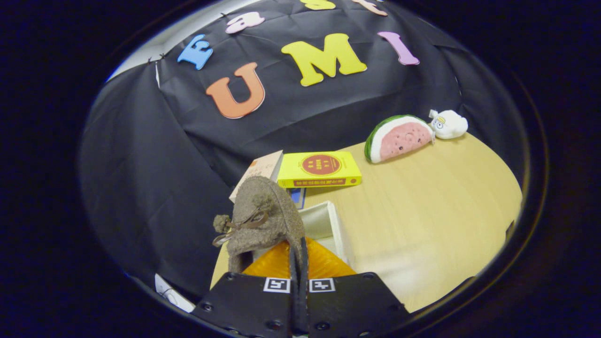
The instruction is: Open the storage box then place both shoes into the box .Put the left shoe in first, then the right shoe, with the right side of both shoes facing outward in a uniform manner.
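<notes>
Fingers of the gripper [298, 263] are pressed together, pinching the rim of a brown felt shoe [263, 218]. It hangs just ahead of them, over the white storage box [335, 225].

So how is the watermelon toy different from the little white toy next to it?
The watermelon toy is a half-round slice with a green rind and pink face; the white toy is a plain white, rounded lump with a small face. The watermelon toy is clearly the larger, and stands on its flat edge, while the white toy lies low beside its tip. Both are soft toys at the table's far edge, well beyond the gripper, whose fingers pinch a brown shoe.
</notes>
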Demonstrator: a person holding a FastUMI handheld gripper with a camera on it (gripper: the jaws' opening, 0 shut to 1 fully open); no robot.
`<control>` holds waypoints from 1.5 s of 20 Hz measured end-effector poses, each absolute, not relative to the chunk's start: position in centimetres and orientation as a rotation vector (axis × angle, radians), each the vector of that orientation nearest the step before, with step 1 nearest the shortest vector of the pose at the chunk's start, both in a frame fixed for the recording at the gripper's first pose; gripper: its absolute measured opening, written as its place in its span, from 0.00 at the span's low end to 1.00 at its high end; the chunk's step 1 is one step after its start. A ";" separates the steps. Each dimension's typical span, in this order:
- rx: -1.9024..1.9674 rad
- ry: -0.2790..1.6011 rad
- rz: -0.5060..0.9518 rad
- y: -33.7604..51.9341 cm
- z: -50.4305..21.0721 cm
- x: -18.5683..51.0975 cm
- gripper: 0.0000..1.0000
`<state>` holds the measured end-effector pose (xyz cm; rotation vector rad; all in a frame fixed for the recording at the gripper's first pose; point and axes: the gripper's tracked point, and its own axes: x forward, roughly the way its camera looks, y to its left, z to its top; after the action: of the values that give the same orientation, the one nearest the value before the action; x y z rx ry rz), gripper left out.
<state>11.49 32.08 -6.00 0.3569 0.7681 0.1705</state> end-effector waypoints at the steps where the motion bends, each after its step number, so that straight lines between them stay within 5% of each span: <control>1: 0.322 0.764 0.149 32.3 -6.5 11.5 0.00; 12: 0.124 0.741 -0.076 31.0 -9.4 10.7 0.03; 16: 0.134 0.809 -0.047 31.5 -10.5 9.7 0.23; 24: 0.165 0.824 0.015 31.8 -10.0 7.6 0.27; 25: 0.166 0.818 0.036 32.2 -9.7 7.3 0.31; 30: 0.182 0.727 0.085 31.1 -6.8 6.4 0.86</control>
<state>6.42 31.06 -6.75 0.1824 0.7275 0.0845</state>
